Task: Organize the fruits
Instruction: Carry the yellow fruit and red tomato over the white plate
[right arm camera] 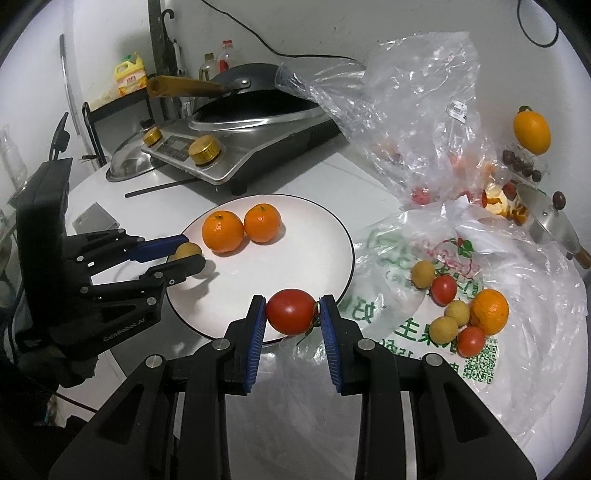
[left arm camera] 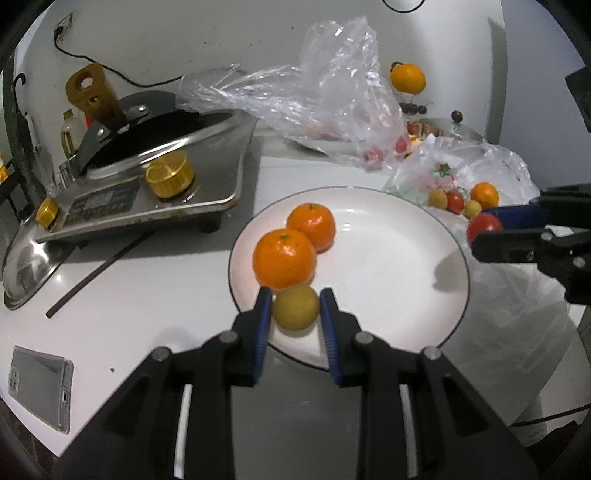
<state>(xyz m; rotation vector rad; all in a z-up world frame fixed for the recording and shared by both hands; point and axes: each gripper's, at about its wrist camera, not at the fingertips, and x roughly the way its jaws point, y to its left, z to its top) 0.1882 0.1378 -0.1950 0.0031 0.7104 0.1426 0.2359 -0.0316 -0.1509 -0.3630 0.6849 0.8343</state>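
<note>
Now left tool [left arm camera: 295, 295] clamped on yellow fruit [left arm camera: 296, 308], right tool [right arm camera: 292, 301] on tomato [right arm camera: 291, 311], both over plate [right arm camera: 325, 236].

— What lies behind, in the right wrist view?
— A plain white wall [right arm camera: 369, 26] across the top, a black cable [right arm camera: 295, 55] trailing down it, and a black rack [right arm camera: 110, 107] at upper left.
— Below?
— A white countertop [right arm camera: 369, 181], evenly lit.

Home kitchen, induction cooker [right arm camera: 236, 147] with wok [right arm camera: 255, 96], oil bottles [right arm camera: 216, 61], detergent jug [right arm camera: 130, 75]
</note>
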